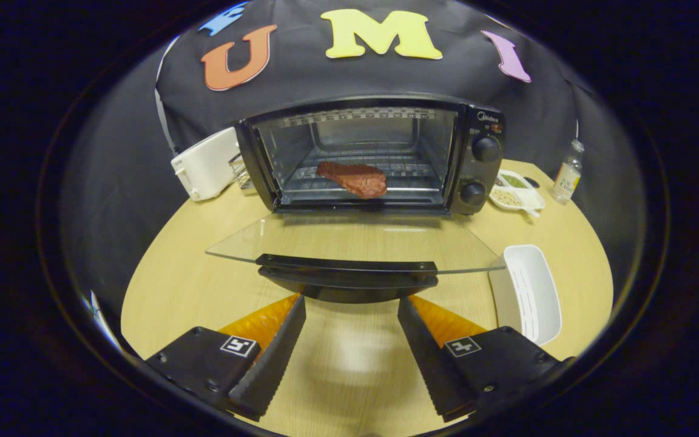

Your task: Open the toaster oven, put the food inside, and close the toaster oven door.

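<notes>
— Look, the toaster oven [374, 155] sits on the desk [179, 285] with its door wide open. Can you see the food?

— Yes. The food [353, 178] is a reddish-brown piece of meat. It lies on the wire rack [410, 170] inside the oven, a bit toward the left.

— And the door?

— The glass door [349, 240] is folded down flat, sticking out toward us. Its dark handle [347, 271] runs along the front edge.

— What is the gripper [351, 303] doing?

— Its jaws are spread apart and hold nothing. They sit just in front of the handle, one on each side, with bare desk between them. I can't tell if the tips touch the handle or only come very near.

— What else is on the desk?

— A white toaster [205, 164] stands just left of the oven. A white tray [528, 291] lies to the right of the door. Farther back on the right there is a small white dish [518, 192] with bits of food in it, and a little bottle [568, 173] beside that. Two round knobs [485, 148] sit on the oven's right side, one above the other.
</notes>
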Demonstrator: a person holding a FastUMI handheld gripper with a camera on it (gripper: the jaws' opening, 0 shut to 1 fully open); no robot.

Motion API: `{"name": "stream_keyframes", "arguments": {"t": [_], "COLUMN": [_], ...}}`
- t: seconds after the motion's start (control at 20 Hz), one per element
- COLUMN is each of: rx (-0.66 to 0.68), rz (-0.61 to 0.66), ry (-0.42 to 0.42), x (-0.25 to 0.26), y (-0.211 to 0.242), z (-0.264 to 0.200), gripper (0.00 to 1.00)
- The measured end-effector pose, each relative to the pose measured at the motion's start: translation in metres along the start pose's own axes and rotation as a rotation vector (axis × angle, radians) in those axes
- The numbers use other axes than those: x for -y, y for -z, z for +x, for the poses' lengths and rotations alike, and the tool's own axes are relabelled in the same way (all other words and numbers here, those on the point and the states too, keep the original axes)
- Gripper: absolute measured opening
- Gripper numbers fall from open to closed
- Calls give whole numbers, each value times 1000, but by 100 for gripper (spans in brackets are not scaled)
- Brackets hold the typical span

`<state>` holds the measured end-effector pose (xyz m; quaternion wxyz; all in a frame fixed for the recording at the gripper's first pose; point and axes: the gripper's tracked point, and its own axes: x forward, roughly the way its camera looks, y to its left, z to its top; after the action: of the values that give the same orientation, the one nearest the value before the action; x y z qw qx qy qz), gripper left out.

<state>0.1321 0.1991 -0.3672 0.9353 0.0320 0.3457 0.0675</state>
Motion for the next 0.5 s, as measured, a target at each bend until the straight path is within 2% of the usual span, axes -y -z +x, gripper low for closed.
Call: {"name": "stream_keyframes", "arguments": {"t": [0.5], "rx": [106], "rz": [40], "ry": [-6], "x": [-3], "y": [-85], "z": [-10], "gripper": [99]}}
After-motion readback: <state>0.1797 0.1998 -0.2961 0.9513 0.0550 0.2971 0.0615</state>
